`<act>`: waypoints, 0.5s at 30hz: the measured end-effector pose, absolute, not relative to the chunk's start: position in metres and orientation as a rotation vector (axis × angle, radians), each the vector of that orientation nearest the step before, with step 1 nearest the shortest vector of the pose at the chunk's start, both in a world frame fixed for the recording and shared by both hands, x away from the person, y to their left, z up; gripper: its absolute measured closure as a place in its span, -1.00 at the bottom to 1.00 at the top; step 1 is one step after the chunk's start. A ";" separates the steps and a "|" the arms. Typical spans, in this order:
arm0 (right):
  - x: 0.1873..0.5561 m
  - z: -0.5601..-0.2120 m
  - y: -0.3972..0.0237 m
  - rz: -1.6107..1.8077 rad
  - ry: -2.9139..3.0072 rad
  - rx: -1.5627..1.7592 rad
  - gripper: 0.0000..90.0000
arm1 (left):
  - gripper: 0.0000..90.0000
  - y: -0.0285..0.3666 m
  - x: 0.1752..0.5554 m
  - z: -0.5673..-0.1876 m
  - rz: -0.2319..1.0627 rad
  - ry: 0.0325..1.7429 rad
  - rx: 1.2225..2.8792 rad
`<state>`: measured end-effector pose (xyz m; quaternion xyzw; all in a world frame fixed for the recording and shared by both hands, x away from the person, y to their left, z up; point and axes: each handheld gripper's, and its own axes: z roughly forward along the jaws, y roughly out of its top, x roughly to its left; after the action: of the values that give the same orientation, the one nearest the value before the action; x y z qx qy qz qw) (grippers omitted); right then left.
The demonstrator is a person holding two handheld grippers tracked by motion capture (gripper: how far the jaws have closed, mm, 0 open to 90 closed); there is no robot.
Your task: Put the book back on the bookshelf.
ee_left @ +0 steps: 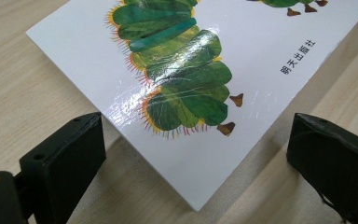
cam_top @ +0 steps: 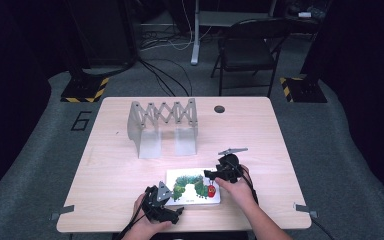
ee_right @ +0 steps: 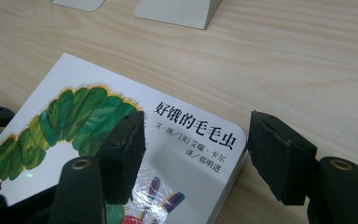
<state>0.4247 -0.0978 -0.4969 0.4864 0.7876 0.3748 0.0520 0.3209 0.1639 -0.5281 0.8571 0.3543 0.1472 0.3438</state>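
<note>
Pale wood desk [cam_top: 130, 165] stands on grey carpet, with a folding chair beyond it. On it lies a white picture book [cam_top: 193, 186] with a green caterpillar on its cover. The left gripper [ee_left: 193, 154] has its jaws spread wide, one to each side of the book's near corner and clear of it. The right gripper [ee_right: 193, 154] straddles the book's opposite corner, one jaw above the cover and one beside the edge; contact seems unlikely. A grey expanding book rack [cam_top: 162, 127] stands well beyond both grippers.
</note>
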 end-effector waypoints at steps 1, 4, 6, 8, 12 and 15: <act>0.425 -0.496 -0.098 1.139 2.397 1.472 -0.18 | -0.92 0.164 0.321 -0.528 0.382 0.920 2.227; 0.423 -0.494 -0.098 1.147 2.395 1.469 -0.17 | -0.95 0.161 0.320 -0.529 0.402 0.948 2.215; 0.423 -0.493 -0.099 1.155 2.390 1.459 -0.16 | -0.95 0.160 0.321 -0.528 0.398 0.953 2.221; 0.423 -0.492 -0.100 1.159 2.389 1.457 -0.16 | -0.96 0.160 0.320 -0.528 0.405 0.961 2.218; 0.421 -0.489 -0.099 1.154 2.391 1.471 -0.15 | -0.97 0.159 0.321 -0.528 0.398 0.969 2.226; 0.421 -0.488 -0.100 1.154 2.394 1.451 -0.14 | -1.00 0.156 0.321 -0.528 0.408 0.982 2.221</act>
<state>0.4214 -0.1001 -0.4877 0.4784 0.7894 0.3805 0.0570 0.3208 0.1565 -0.5283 0.8504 0.3761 0.1564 0.3330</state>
